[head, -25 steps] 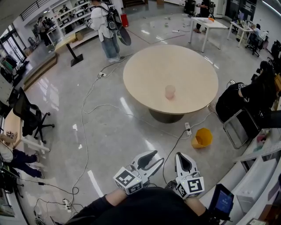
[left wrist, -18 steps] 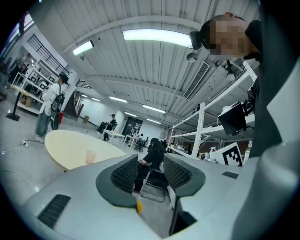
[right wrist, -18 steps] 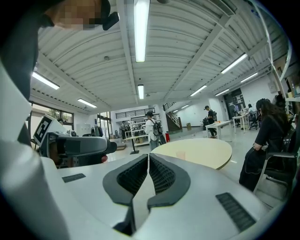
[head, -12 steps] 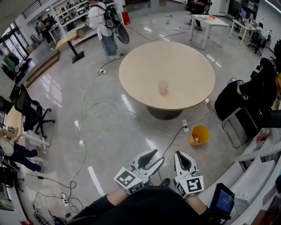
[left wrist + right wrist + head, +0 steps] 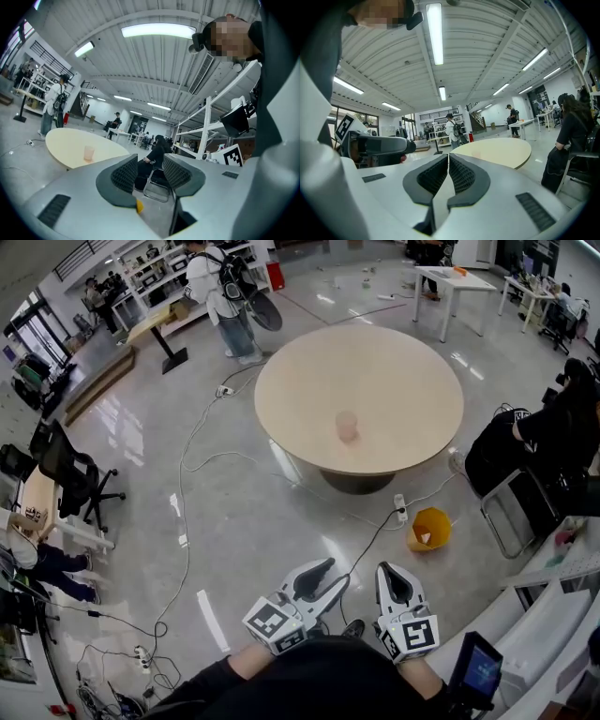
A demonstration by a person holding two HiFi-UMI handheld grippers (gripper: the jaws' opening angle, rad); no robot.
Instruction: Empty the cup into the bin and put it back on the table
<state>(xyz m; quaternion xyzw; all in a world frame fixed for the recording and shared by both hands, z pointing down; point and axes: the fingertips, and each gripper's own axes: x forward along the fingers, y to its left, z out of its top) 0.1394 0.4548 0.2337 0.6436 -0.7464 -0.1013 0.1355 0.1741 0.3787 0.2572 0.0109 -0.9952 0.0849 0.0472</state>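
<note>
On the table (image 5: pixel 394 362) stands the cup (image 5: pixel 347 425), yellow bin (image 5: pixel 437 521) nearby; left gripper (image 5: pixel 335 574) jaws apart, right gripper (image 5: pixel 386 569) together.

**Scene drifts up the frame**

From my head view, the round table (image 5: pixel 309 381), the pink cup (image 5: pixel 347 425) on it and the yellow bin (image 5: pixel 428 529) on the floor have all slid slightly up and left. The white power strip (image 5: pixel 141 652) at lower left has climbed too, baring more cable beneath.

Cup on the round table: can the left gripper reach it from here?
Probably not yet. The left gripper, jaws apart and empty, is held close to the person, and the cup stands far off on the table across open floor. Nothing seems to block the way.
</note>
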